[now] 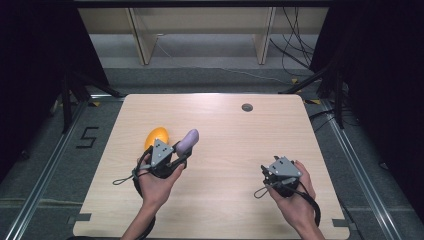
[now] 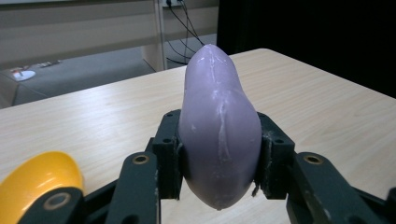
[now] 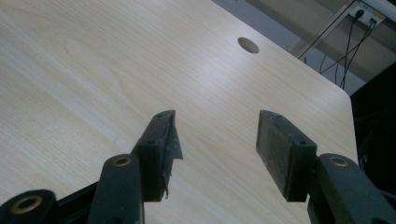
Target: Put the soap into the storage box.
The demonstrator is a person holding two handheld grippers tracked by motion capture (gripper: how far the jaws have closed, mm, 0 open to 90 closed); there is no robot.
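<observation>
**Left claw carrying the purple object; right claw idle**

The left claw (image 1: 183, 154) was clamped on the purple object (image 1: 188, 140), both pads pressed against its flanks. In the high view the object sat at about 10 o'clock from the surface (image 1: 225, 200) centre, projecting from the claw toward 1 o'clock. The yellow object (image 1: 156, 137) lay just beside it, at its 9 o'clock; contact between the two could not be determined.

The right claw (image 3: 215, 140) stood parted with nothing between its pads, over bare surface at about 4 o'clock from centre in the high view, well apart from both objects.

Step in hand, by judgement: holding or carrying the purple object. The next move likely calls for transport to a placement point, or a hand-over to the right claw, which would then need to approach with its jaws parted wider than the object.

Appearance: the purple object (image 2: 219, 130) was smooth, elongated and rounded, tapering to a blunt tip, matte lilac, with a faint pale seam along its length. It was gripped across its widest part, and looked solid.
</observation>
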